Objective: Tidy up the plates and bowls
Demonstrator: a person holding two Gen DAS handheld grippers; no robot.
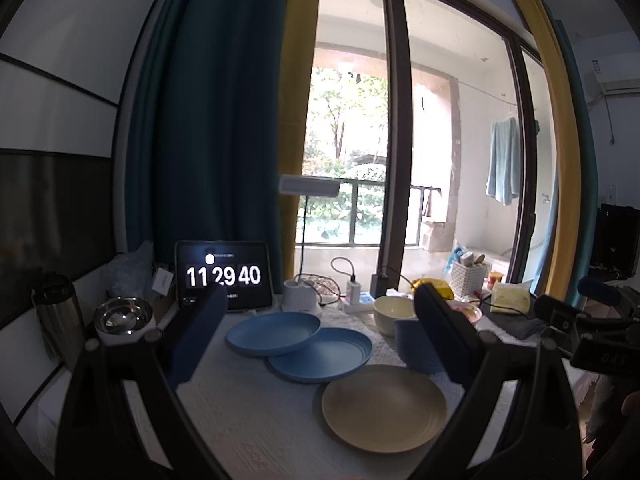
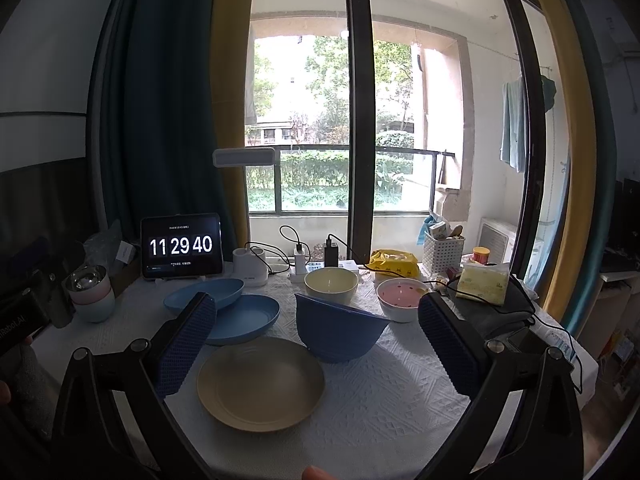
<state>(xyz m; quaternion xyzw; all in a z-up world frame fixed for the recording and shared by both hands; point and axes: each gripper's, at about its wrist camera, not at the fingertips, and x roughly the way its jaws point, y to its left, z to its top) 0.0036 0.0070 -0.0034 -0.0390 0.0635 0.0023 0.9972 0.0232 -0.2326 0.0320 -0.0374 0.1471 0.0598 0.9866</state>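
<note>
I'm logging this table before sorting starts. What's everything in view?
Blue plates: two, overlapping, left-centre.
Beige plate: one, nearest.
Blue bowl: one, tilted, centre.
Cream bowl: one, behind it.
White bowl: one, pink inside, right.
Tablet clock: one, black, back left.
Steel bowl: one, far left.
Yellow wipes pack: one, back.
White basket: one, back right.
Left tool: open, empty.
Right tool: open, empty.

Daylight floods in through the window (image 1: 352, 120) ahead of your gripper, blowing out the balcony; the curtains (image 1: 208, 120) and walls stay dim, and fisheye bending darkens every edge.
</note>
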